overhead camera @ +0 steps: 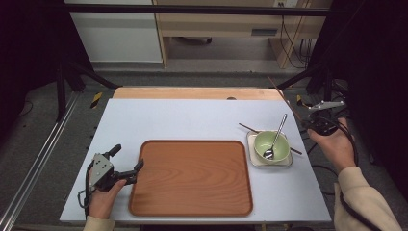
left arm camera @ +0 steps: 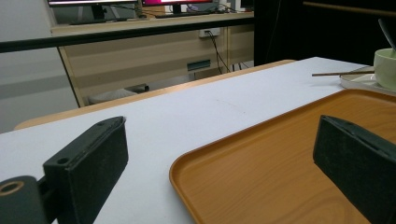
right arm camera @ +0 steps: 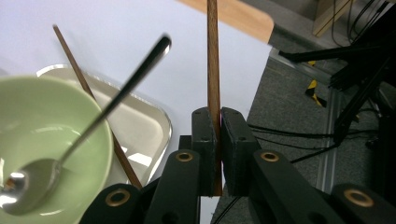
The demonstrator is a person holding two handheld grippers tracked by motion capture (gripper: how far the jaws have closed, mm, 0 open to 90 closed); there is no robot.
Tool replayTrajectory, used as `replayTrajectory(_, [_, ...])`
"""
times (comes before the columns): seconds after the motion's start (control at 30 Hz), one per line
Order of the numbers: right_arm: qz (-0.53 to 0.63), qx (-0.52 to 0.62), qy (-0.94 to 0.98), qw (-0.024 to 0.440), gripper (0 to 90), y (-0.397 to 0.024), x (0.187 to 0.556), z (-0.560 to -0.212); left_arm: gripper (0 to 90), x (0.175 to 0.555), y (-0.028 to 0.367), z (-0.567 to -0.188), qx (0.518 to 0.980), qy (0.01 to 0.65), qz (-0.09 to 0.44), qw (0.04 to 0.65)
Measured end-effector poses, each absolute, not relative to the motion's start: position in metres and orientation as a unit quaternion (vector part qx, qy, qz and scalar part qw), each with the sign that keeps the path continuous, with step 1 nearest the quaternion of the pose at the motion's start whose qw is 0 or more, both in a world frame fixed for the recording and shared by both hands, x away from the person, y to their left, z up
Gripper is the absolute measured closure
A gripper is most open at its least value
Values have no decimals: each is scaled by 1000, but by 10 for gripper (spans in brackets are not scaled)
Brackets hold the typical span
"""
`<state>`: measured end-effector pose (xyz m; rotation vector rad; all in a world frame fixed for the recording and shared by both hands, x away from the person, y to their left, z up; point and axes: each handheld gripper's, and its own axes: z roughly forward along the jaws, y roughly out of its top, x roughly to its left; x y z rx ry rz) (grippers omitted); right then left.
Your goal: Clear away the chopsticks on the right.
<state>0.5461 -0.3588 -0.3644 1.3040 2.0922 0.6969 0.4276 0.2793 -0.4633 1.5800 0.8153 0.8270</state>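
Wooden chopstick (right arm camera: 213, 56) sits pinched in the right gripper's (right arm camera: 218, 116) jaws; left gripper (overhead camera: 126, 164) jaws spread beside the tray (overhead camera: 192, 211).

The high view looks forward and down over the whole table (overhead camera: 192, 120). The left gripper view sits low at the table's near left corner, close over the tray (left arm camera: 280, 158) rim, facing the far right. The right gripper view hangs near the right edge, close above the bowl (right arm camera: 42, 140); all three views share it.
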Motion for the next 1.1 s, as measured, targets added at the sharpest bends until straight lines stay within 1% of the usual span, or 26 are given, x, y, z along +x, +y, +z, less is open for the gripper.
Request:
replayTrajectory(0.17, [267,486,778,295,848,-348,548,-342,28,427,280,-463,668,346,353,557])
replayTrajectory(0.33, [276,474,782,295,848,-327,552,-323,28,428,281,-461,663,351,357,557])
replayTrajectory(0.57, [309,447,794,272,848,-282,547,-306,27,431,284,-463,657,361,359,555])
replayTrajectory(0.7, [319,432,805,252,848,-252,540,-308,27,430,286,-464,655,364,359,556])
replayTrajectory(0.83, [324,419,815,233,848,-224,530,-317,27,426,287,-464,653,364,358,559])
replayTrajectory(1.1, [327,410,829,198,848,-197,497,-344,27,420,292,-464,646,371,362,561])
